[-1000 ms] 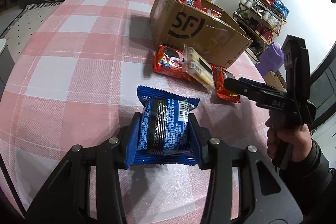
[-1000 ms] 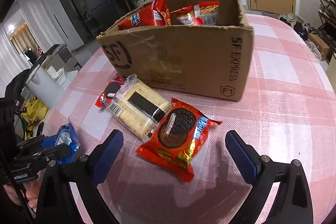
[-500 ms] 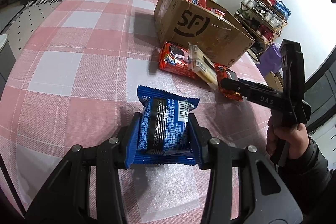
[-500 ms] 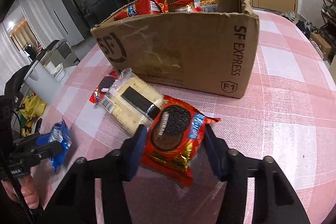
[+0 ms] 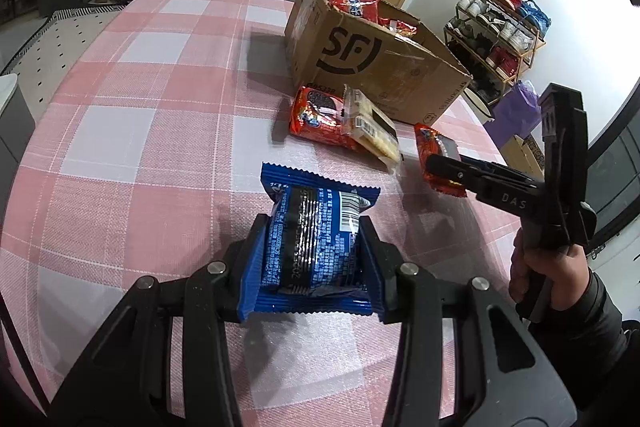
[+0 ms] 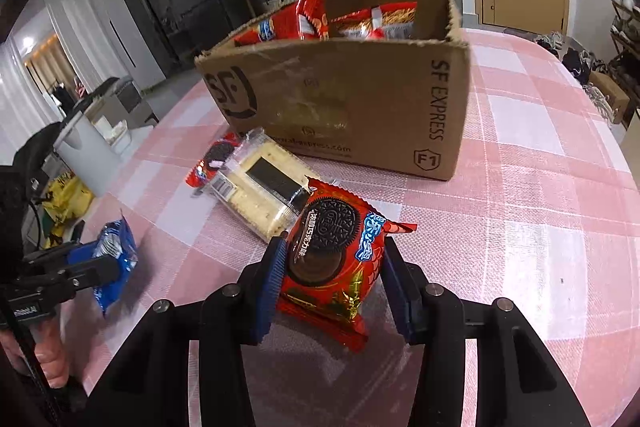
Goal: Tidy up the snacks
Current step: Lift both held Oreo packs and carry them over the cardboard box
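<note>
- The left hand-held gripper [image 5: 312, 247] was clamped on a blue cookie pack [image 5: 314, 239], just above the pink checked counter [image 5: 132, 131].
- The right hand-held gripper [image 6: 332, 267] was closing its jaws on a red cookie pack [image 6: 332, 259], with the pads already pressing both sides.
- A clear cracker pack [image 6: 260, 191] and another red pack [image 6: 210, 163] lay near the cardboard box [image 6: 340, 107], which already had snacks inside.
- The step in hand seemed to be picking up; next, I think, each pack needs lifting over the box wall and dropping in, without knocking the cracker pack.
</note>
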A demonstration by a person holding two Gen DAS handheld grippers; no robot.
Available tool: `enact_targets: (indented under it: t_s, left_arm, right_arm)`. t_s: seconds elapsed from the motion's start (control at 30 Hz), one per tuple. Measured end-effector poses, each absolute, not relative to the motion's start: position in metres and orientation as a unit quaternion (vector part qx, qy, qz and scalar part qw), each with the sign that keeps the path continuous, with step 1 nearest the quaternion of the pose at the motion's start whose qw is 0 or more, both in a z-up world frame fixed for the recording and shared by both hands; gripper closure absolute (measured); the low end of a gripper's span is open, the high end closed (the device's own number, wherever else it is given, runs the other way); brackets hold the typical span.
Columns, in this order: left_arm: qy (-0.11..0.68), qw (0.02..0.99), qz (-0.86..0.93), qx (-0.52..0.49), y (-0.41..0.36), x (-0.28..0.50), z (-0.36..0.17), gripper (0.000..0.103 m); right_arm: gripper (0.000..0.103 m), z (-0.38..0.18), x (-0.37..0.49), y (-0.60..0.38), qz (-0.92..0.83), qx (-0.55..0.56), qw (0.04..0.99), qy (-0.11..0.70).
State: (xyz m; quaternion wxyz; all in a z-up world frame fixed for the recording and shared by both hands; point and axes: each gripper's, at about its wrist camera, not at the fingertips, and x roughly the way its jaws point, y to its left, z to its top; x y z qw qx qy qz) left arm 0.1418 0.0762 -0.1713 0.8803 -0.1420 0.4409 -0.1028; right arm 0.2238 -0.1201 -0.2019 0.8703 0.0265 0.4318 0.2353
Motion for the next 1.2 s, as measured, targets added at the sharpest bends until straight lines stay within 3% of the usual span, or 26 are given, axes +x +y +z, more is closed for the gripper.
enact_targets:
  t_s: [0.53, 1.2]
  left_arm:
    - [0.419, 0.896, -0.102, -0.103, 0.059, 0.141, -0.137, 0.063]
    - [0.363, 0.92, -0.13, -0.071, 0.041, 0.194, -0.047, 0.063]
  right_arm:
    - [0.056, -0.139, 0.188, -0.148, 0.281, 0.105, 0.879, 0.37]
    - [0.056, -0.038, 0.18, -0.152, 0.312, 0.092, 0.9, 0.29]
